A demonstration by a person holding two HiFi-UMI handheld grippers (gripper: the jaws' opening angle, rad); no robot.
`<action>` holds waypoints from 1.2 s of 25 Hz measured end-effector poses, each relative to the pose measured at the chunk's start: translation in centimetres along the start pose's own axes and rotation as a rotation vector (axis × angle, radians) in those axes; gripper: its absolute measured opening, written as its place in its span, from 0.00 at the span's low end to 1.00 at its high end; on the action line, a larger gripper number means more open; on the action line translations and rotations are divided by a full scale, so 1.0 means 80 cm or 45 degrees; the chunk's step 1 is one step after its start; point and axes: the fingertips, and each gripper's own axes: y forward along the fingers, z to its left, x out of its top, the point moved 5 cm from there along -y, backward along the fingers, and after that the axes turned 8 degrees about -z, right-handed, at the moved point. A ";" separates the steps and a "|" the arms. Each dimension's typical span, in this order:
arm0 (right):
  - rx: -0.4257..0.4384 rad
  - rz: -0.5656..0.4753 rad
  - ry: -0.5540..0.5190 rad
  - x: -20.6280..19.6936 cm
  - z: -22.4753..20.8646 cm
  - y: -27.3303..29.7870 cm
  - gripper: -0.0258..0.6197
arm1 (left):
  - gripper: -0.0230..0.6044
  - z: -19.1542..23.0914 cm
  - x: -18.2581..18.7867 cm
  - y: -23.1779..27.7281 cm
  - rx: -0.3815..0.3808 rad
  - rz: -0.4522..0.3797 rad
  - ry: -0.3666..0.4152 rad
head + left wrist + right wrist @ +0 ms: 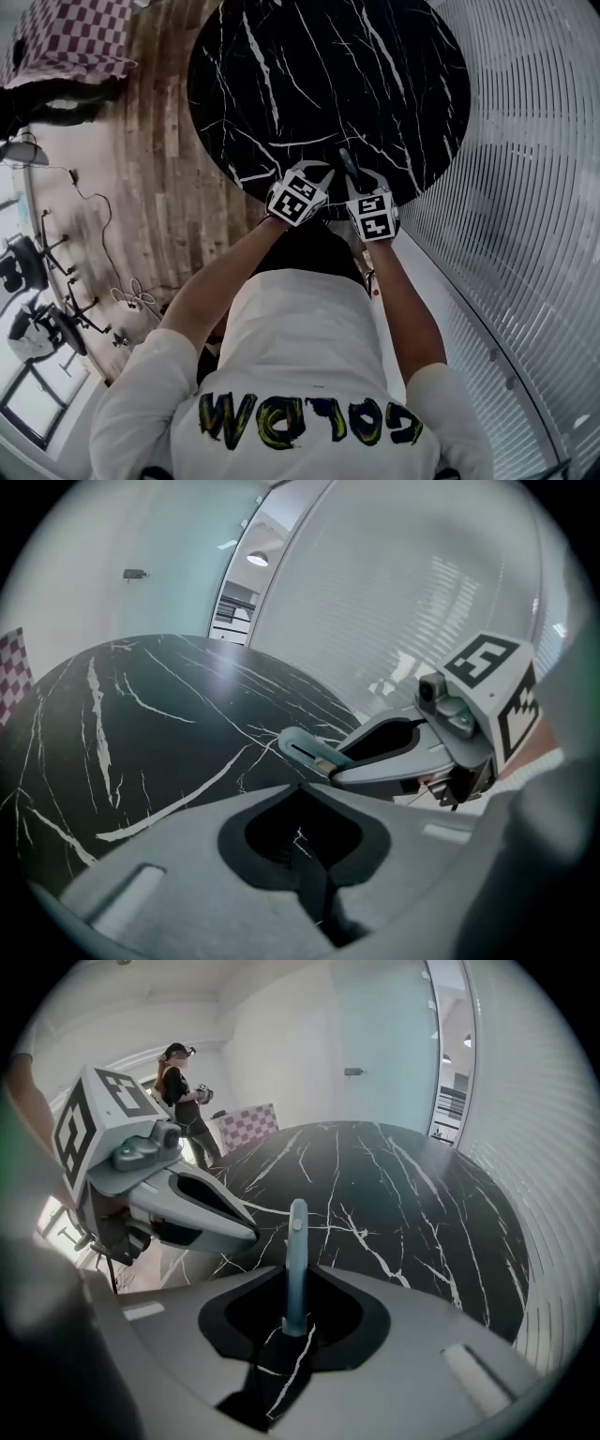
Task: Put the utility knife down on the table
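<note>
A grey-blue utility knife (pixel 296 1260) stands up between the jaws of my right gripper (pixel 296 1283), which is shut on its lower end. The knife's tip points out over the black marble table (pixel 394 1185). In the head view both grippers hover side by side at the table's near edge (pixel 309 202), with the knife (pixel 350 167) sticking forward from the right gripper (pixel 361 180). My left gripper (pixel 300 786) has its jaw tips together and holds nothing. From it I see the knife (pixel 305 750) close on the right, just above the table top.
The round table (pixel 328 75) stands on a wooden floor (pixel 159 169). A curved white slatted wall (pixel 525 187) runs close on the right. A person (pixel 183 1091) stands beyond a checked cloth (pixel 70 37). Chairs (pixel 28 272) and cables lie at the left.
</note>
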 end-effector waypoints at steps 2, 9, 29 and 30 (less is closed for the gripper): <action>-0.002 0.018 -0.006 -0.003 0.000 0.003 0.15 | 0.04 0.005 -0.003 0.001 0.007 0.008 -0.006; -0.001 0.045 -0.024 -0.006 0.000 0.011 0.15 | 0.04 0.022 -0.012 0.007 0.039 0.025 -0.041; -0.001 0.119 -0.042 -0.023 0.000 0.019 0.15 | 0.04 0.015 -0.026 0.017 0.022 0.071 -0.026; -0.002 0.123 -0.040 -0.025 0.000 0.019 0.15 | 0.04 0.015 -0.027 0.017 0.023 0.072 -0.026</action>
